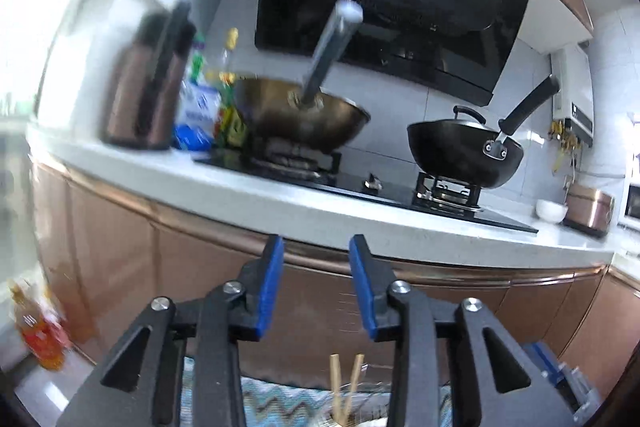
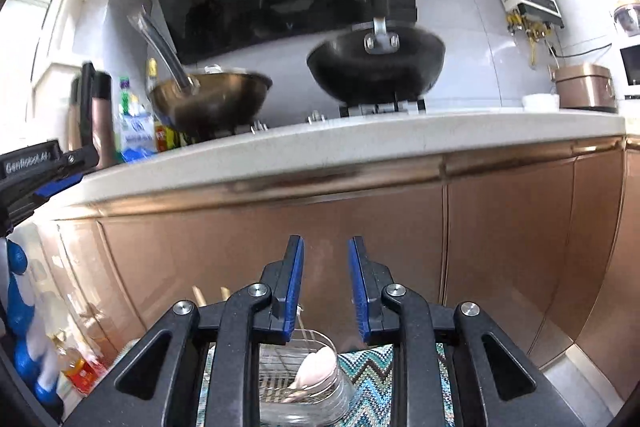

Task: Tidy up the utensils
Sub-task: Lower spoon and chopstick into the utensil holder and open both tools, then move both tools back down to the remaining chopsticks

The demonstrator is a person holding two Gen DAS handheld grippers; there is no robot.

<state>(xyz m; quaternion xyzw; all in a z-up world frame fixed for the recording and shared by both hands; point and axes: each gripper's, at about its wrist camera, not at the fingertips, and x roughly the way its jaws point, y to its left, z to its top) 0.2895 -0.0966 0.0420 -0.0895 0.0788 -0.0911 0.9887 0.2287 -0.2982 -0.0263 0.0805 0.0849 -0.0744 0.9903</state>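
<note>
Right wrist view: both grippers, left gripper (image 1: 316,281) and right gripper (image 2: 325,287), gape empty above the glass holder (image 2: 308,379); judging so, next comes descending toward 2 chopsticks (image 1: 344,391).

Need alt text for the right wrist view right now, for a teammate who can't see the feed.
The right gripper is open and empty, pointing at copper cabinet doors below a white countertop. Beneath it, a clear container holding a pale spoon sits on a zigzag cloth. Two woks sit on the stove above; the left gripper shows at the left edge.
</note>
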